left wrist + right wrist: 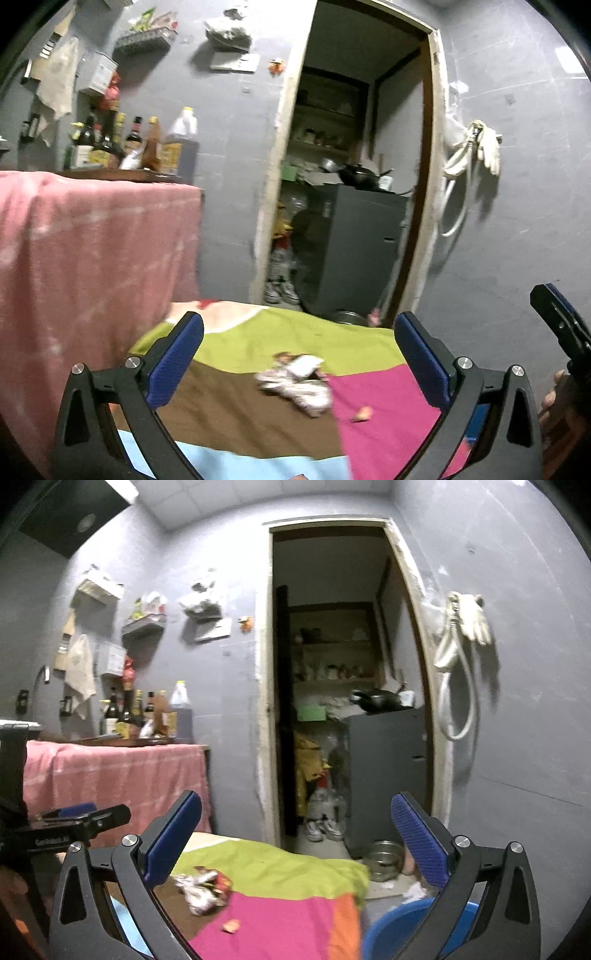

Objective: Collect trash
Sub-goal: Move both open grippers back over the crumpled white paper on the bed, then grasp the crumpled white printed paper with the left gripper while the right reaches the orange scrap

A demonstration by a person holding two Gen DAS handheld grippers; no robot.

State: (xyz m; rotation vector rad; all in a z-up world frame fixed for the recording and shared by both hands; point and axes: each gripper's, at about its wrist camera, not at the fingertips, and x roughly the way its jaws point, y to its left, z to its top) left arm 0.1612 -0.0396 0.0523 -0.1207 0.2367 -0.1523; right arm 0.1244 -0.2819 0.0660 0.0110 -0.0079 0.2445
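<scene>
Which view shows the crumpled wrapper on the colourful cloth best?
The left wrist view: the crumpled wrapper lies central between the open fingers. The right wrist view shows it smaller, low left, beside its left finger.

The left gripper (299,360) has 2 black angular arms with triangular cut-outs, each ending in a blue finger pad (177,356) with a dotted texture. 2 round silver screws sit on each arm. The right gripper (297,836) looks the same, its pad (419,840) ribbed. White lettering marks the black body of the left gripper in the right wrist view, too blurred to read.
</scene>
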